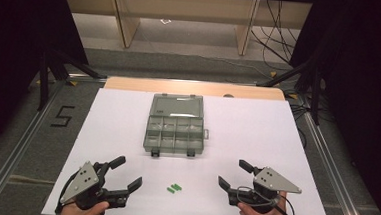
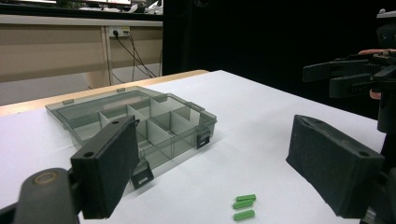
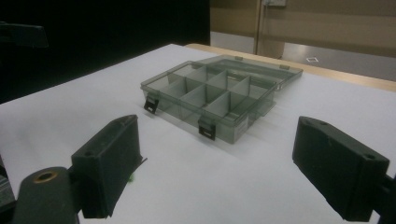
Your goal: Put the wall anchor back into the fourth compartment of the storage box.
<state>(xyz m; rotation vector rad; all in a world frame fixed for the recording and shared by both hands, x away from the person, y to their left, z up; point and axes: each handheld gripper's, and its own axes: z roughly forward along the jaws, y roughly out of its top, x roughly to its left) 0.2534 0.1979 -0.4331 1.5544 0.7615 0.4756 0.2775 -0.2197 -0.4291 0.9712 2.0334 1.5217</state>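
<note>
Three green pegs (image 1: pixel 174 188) lie close together on the white table (image 1: pixel 117 123), between my left claw (image 1: pixel 124 175) at their nine o'clock and my right claw (image 1: pixel 234 174) at their three, with the open box (image 1: pixel 174 131) at their twelve; both claws stand apart with nothing in them. I judge the pegs light, stiff, smooth and apt to roll or skid, so I would pinch one across its short width at mid-length, with my jaws low to the table.

Both grippers (image 1: pixel 126 173) (image 1: pixel 230 173) have black block-shaped jaws, grey three-cornered screw-dotted plates and black cables.
</note>
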